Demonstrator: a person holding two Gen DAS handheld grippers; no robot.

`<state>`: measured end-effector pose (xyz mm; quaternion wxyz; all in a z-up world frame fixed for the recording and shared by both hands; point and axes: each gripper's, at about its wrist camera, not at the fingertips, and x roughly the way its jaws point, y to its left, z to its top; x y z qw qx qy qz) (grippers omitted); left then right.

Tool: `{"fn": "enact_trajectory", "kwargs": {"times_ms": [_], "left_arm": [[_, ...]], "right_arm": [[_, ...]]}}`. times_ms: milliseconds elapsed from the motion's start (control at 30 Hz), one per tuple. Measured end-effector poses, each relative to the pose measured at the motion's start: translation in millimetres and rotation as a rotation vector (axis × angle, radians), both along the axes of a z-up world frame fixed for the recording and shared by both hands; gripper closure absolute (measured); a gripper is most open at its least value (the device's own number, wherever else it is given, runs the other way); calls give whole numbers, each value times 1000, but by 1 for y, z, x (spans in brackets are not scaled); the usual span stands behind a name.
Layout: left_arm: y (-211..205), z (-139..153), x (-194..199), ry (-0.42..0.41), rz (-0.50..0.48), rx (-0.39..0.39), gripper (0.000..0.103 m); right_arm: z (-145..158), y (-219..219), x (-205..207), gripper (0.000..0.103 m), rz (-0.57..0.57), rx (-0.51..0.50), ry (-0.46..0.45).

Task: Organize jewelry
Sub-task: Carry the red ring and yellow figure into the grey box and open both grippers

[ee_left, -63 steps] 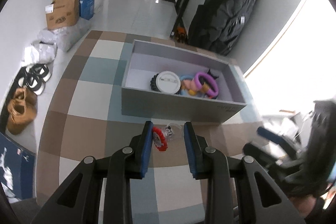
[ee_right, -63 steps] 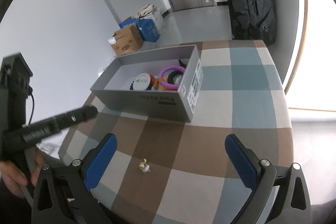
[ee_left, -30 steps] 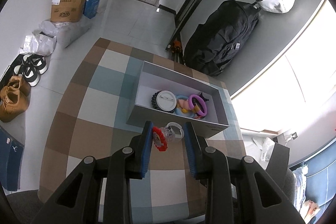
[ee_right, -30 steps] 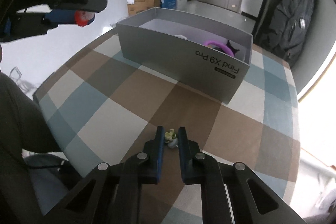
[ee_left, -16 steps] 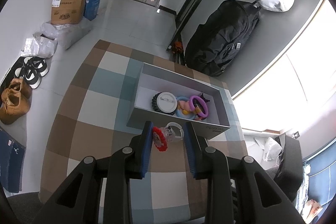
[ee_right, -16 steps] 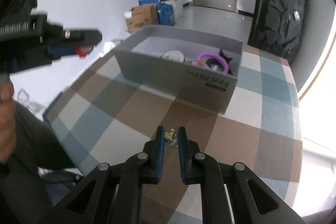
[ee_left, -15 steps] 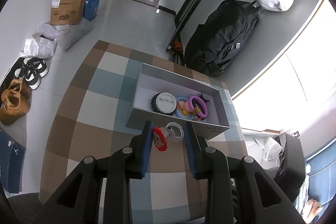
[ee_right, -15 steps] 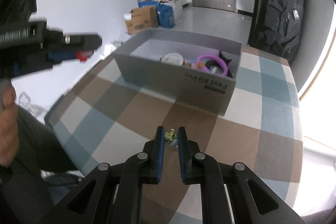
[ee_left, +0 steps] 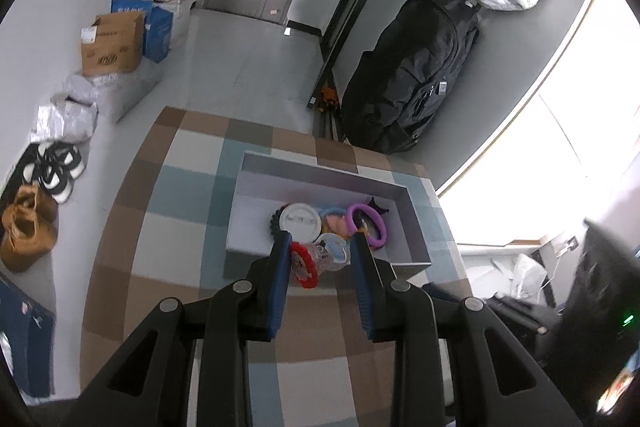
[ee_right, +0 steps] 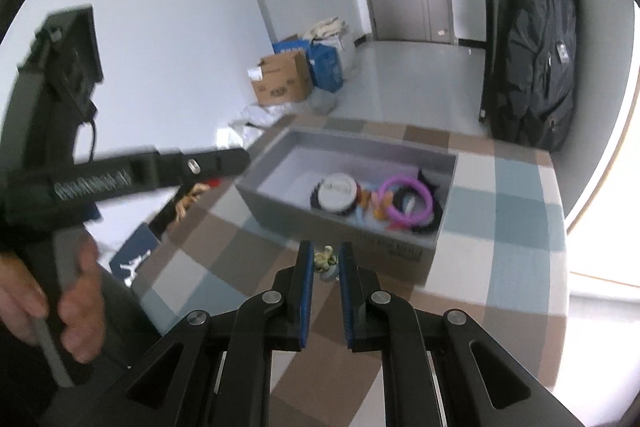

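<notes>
My left gripper (ee_left: 320,259) is shut on a small clear jar with a red toothed lid (ee_left: 316,259), held in the air just above the near wall of the grey box (ee_left: 416,223). The box (ee_right: 400,247) holds a white round tin (ee_left: 300,221), a purple ring (ee_left: 366,223) and other colourful pieces. My right gripper (ee_right: 324,263) is shut on a small pale yellow-green trinket (ee_right: 325,261), lifted off the checked tablecloth (ee_right: 500,267) in front of the box. The left gripper's body (ee_right: 128,175), gripped by a hand (ee_right: 72,307), shows blurred at the left of the right wrist view.
The table's edges drop to a grey floor. On the floor stand a cardboard box (ee_left: 110,47), a blue box (ee_left: 154,31), shoes (ee_left: 52,167) and brown boots (ee_left: 28,227). A black backpack (ee_left: 408,79) leans on the far wall. A bright window lies to the right.
My right gripper has risen with the trinket and turned toward the box, which now sits closer and more open to view. The left gripper has kept its place over the box's near wall.
</notes>
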<state>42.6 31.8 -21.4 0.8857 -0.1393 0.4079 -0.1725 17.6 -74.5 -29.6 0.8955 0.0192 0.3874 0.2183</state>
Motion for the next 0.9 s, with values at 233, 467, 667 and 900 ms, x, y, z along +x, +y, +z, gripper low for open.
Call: {"fn": "enact_trajectory", "kwargs": {"times_ms": [233, 467, 667, 900], "left_arm": [[-7, -5, 12, -4, -19, 20, 79], [-10, -6, 34, 5, -39, 3, 79], [-13, -12, 47, 28, -39, 8, 79], [-16, -19, 57, 57, -56, 14, 79]], "right_arm": [[7, -8, 26, 92, 1, 32, 4], [9, -10, 58, 92, 1, 48, -15], [-1, -17, 81, 92, -11, 93, 5], [-5, -23, 96, 92, 1, 161, 26]]}}
